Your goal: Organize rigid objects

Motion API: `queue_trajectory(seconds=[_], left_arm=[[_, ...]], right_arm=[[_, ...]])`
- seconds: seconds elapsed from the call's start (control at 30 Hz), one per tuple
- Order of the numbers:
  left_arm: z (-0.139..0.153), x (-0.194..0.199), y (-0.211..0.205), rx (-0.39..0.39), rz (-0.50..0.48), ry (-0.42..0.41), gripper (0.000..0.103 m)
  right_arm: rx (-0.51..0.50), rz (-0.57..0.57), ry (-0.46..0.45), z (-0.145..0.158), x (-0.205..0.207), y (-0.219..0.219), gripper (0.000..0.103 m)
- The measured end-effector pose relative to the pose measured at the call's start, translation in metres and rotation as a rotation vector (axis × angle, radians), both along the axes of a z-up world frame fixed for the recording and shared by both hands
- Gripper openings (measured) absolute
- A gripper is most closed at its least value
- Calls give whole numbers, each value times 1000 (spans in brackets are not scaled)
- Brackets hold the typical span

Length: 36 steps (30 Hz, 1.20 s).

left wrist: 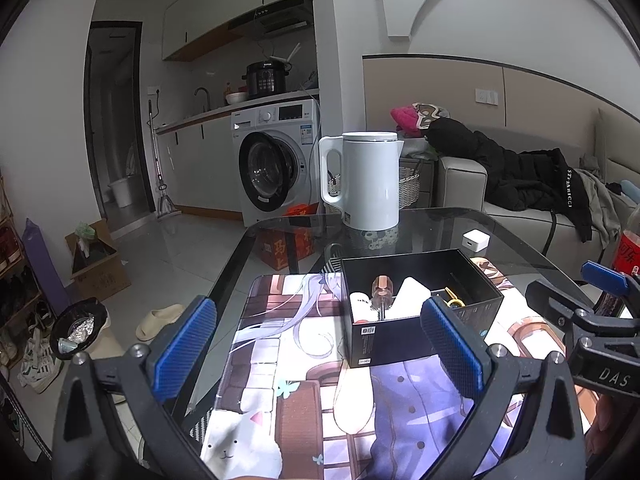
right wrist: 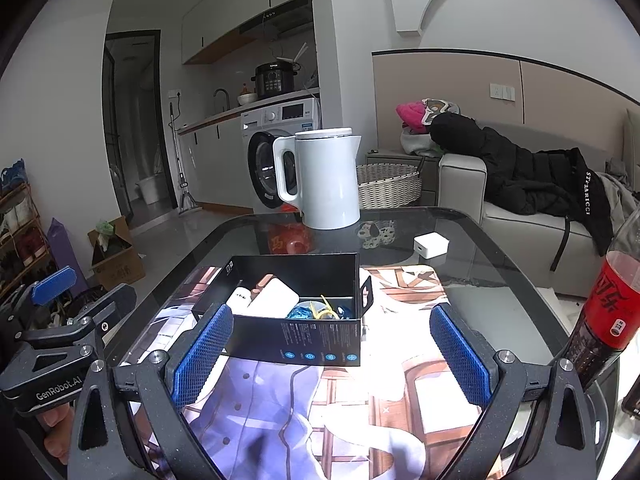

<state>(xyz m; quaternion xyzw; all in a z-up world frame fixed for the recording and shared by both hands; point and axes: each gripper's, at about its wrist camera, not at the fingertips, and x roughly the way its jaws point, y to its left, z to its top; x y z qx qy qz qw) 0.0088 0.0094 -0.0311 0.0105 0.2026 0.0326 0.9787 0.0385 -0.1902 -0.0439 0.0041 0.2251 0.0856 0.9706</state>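
Note:
A black open box point(left wrist: 416, 336) stands on the printed mat point(left wrist: 288, 364); it also shows in the right wrist view point(right wrist: 316, 340). Inside it lie a screwdriver with a clear brown handle point(left wrist: 381, 292), a small white bottle point(left wrist: 360, 300), a white block point(right wrist: 272, 299), a yellow clip point(right wrist: 326, 309) and something blue point(right wrist: 300, 313). My left gripper point(left wrist: 320, 344) is open and empty, just in front of the box. My right gripper point(right wrist: 332, 354) is open and empty, with the box between and beyond its fingers.
A white kettle point(right wrist: 324, 178) stands at the far side of the glass table point(right wrist: 460, 224). A small white cube point(right wrist: 430, 245) lies to its right. A cola bottle point(right wrist: 604, 312) stands at the table's right edge. A sofa is behind, a washing machine to the left.

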Motion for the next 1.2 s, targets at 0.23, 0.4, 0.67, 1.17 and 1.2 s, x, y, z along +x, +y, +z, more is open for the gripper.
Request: queue_trajectory(seconds=[0.23,0.4,0.67,1.17,1.2], left_arm=[[1,0,-1,10,4,-4,103],[1,0,0,5,2,-4,103],[0,0,0,5,-3,-4,103],[0,0,0,3,-3,-1,103],[0,0,0,3,-2,0,103]], right_arm=[[0,0,-2,0,0,0,101],[3,-4,6,-1,1,-1,101],[-1,1,0,-1,0,0,101],[-2,1,6,-2,-1,0,101],[-2,0,5,-2,-1,0,101]])
